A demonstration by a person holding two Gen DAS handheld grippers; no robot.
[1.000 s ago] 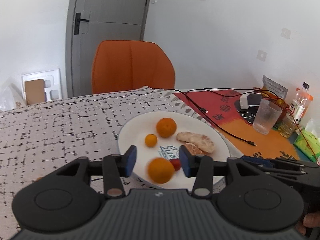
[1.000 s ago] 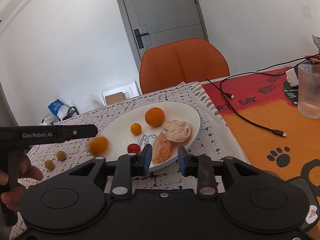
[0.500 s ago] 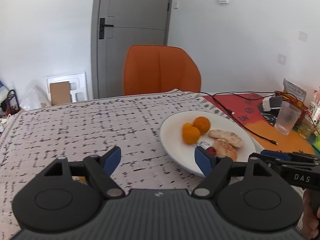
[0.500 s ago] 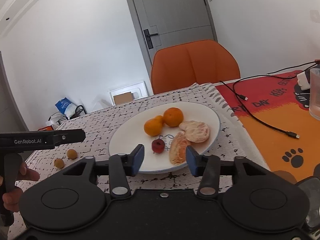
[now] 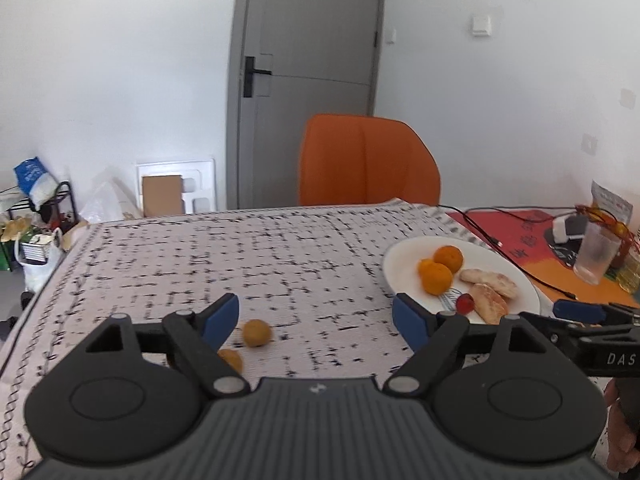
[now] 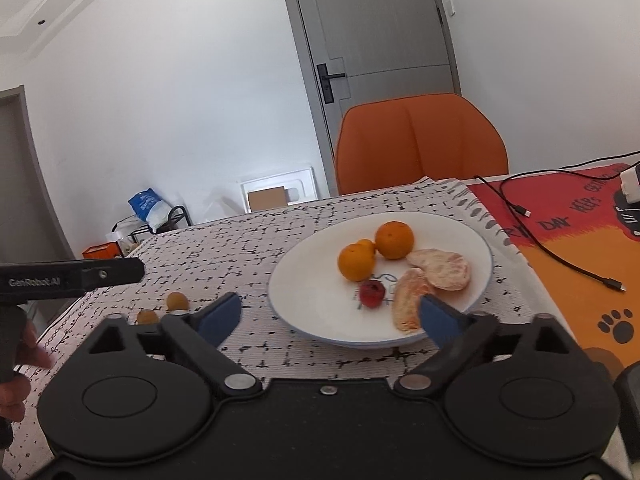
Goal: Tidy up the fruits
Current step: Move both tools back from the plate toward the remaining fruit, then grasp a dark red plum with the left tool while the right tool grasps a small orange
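Note:
A white plate (image 6: 312, 276) on the patterned cloth holds two oranges (image 6: 356, 262), a smaller orange fruit behind them, a red fruit (image 6: 372, 294) and two peeled citrus pieces (image 6: 440, 270). The plate also shows at the right of the left wrist view (image 5: 404, 260). Two small yellow-brown fruits (image 5: 256, 333) lie on the cloth left of the plate, also seen in the right wrist view (image 6: 177, 301). My left gripper (image 5: 316, 316) is open and empty above the cloth, near those small fruits. My right gripper (image 6: 330, 316) is open and empty at the plate's near rim.
An orange chair (image 5: 368, 160) stands at the table's far side. A red-orange mat (image 6: 580, 248) with black cables (image 6: 560, 252) lies to the right, with a plastic cup (image 5: 596, 254) and packets beyond. The table's left edge (image 5: 24, 320) is close.
My left gripper let go of an orange onto the plate, opened wide and moved left, away from the plate. My right gripper opened wider and drew back a little.

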